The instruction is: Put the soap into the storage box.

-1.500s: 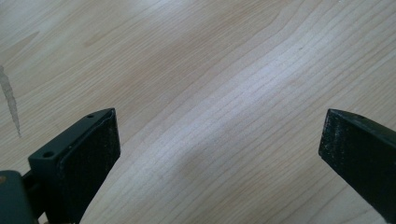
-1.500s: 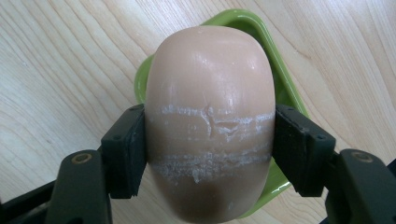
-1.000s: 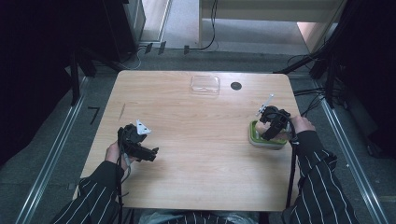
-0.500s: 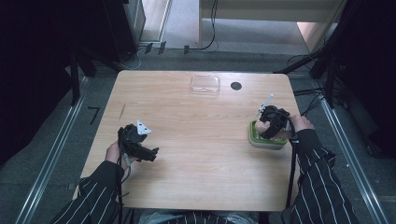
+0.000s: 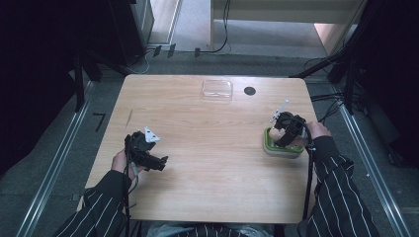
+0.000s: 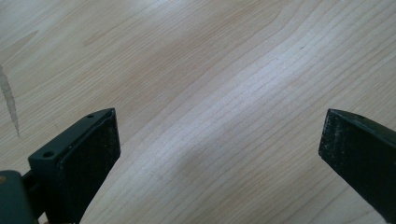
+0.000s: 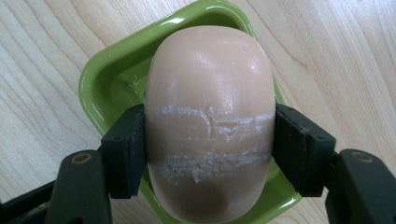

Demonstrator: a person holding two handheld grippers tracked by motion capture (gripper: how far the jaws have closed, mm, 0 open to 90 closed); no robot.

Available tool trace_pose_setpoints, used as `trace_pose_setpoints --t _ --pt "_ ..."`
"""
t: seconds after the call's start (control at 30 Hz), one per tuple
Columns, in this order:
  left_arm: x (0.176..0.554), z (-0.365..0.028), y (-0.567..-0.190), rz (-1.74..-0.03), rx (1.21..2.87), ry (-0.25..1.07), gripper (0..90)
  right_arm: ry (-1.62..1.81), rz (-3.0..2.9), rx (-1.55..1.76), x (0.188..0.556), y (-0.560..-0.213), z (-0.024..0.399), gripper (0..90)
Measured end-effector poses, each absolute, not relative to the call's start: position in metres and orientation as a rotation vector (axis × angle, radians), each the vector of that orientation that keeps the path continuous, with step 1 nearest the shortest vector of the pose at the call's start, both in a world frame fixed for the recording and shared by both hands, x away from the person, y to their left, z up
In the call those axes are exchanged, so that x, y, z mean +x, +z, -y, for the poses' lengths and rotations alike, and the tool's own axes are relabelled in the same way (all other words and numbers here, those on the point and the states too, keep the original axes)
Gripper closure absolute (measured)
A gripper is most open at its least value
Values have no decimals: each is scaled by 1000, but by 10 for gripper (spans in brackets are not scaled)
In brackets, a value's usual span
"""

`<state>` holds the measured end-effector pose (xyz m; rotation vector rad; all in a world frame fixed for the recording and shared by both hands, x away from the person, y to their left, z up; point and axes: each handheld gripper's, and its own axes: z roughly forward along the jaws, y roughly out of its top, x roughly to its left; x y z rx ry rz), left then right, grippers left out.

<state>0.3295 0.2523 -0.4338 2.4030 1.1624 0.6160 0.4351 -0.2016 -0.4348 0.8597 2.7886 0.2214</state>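
The left gripper (image 5: pixel 159 161) has shifted very slightly; nothing else has visibly changed.

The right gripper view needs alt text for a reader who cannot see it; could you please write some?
The right gripper clamps a rounded peach-coloured soap bar by its sides, over a green dish on a wooden table. White scuff lines cross the bar.

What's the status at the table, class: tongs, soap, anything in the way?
Right tongs shut on the soap bar over its green dish. Left tongs open above bare table. Nothing in the way.
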Motion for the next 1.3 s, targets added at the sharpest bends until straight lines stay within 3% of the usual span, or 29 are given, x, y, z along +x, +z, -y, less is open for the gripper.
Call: trace_pose_setpoints --t 1.3 --pt "328 -252 -432 -1163 2403 626 0 225 -2824 793 436 -445 207 338"
